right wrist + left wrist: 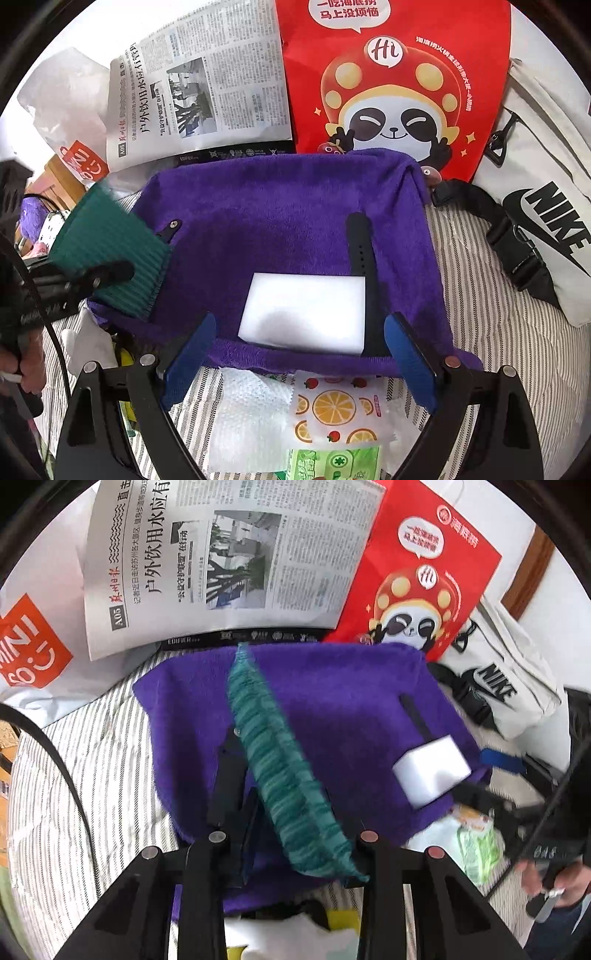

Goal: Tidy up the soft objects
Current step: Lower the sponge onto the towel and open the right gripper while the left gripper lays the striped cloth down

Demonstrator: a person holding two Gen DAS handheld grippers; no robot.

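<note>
A purple towel (332,701) (277,221) lies spread on the striped bedding. My left gripper (258,775) (99,275) is shut on a teal ribbed cloth (280,775) (110,243), which hangs edge-on between its fingers over the towel's left side. On the towel's near right part rests a white sponge block (430,771) (306,306), with a black watch strap (360,240) beside it. My right gripper (301,321) stands open, its blue fingers either side of the sponge's near edge, with a gap to each pad.
Behind the towel lie a newspaper (199,92), a red panda paper bag (391,92) and a white Nike bag (546,221). Near the front are a white paper towel (251,417), a fruit-print pack (340,406) and a green tissue pack (332,461). Striped bedding (92,775) lies all around.
</note>
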